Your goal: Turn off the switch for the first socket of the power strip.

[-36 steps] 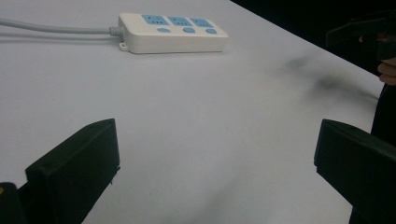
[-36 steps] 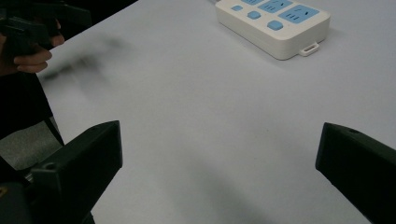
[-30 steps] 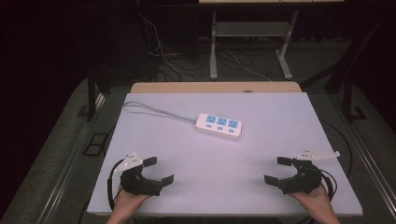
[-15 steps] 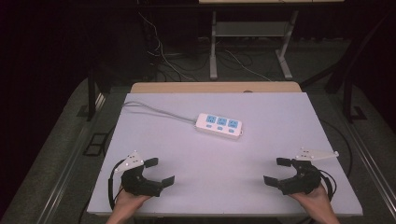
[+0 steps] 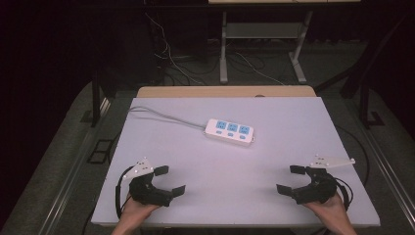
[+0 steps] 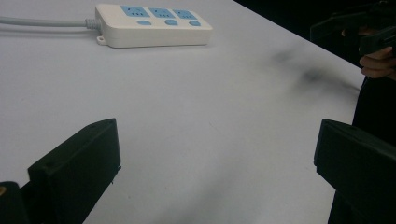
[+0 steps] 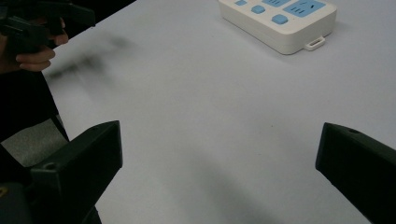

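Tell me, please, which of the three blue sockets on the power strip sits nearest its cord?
The leftmost socket in the high view: it sits at the end of the power strip where the grey cord enters.

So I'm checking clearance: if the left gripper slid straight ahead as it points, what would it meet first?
Probably bare table at first; its open jaws aim toward the power strip and the right gripper, but the exact line is unclear.
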The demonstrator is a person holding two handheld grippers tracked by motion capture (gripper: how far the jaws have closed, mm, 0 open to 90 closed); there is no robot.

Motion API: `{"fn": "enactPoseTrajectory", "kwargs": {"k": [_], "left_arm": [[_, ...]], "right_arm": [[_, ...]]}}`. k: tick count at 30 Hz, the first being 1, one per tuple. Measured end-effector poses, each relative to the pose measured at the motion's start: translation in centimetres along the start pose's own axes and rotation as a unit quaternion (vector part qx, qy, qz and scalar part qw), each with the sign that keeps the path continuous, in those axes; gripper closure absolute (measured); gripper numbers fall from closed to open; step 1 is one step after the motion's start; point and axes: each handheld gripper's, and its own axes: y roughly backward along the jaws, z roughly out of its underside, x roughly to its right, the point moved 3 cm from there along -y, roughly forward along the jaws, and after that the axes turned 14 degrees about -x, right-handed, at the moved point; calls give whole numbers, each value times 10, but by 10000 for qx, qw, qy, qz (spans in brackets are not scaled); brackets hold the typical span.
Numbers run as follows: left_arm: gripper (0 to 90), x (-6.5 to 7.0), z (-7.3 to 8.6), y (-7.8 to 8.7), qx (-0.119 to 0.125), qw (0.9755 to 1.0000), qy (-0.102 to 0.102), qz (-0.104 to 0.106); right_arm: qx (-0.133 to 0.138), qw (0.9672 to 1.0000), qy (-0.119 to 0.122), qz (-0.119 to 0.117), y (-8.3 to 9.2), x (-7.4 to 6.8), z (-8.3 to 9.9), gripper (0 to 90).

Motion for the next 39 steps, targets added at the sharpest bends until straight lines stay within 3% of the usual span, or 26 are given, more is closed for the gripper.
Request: {"fn": "enactPoseTrajectory", "kwargs": {"k": [16, 35, 39], "left_arm": [[0, 4, -22, -9, -514, 9982, -282, 90], [0, 1, -51, -19, -818, 9954, -473, 141], [0, 1, -64, -22, -905, 9941, -585, 129]], "right_arm": [[6, 10000, -15, 26, 2, 1, 1, 3], [-17, 10000, -18, 20, 1, 2, 2, 3], [-39, 10000, -20, 17, 0, 1, 3, 3]]}}
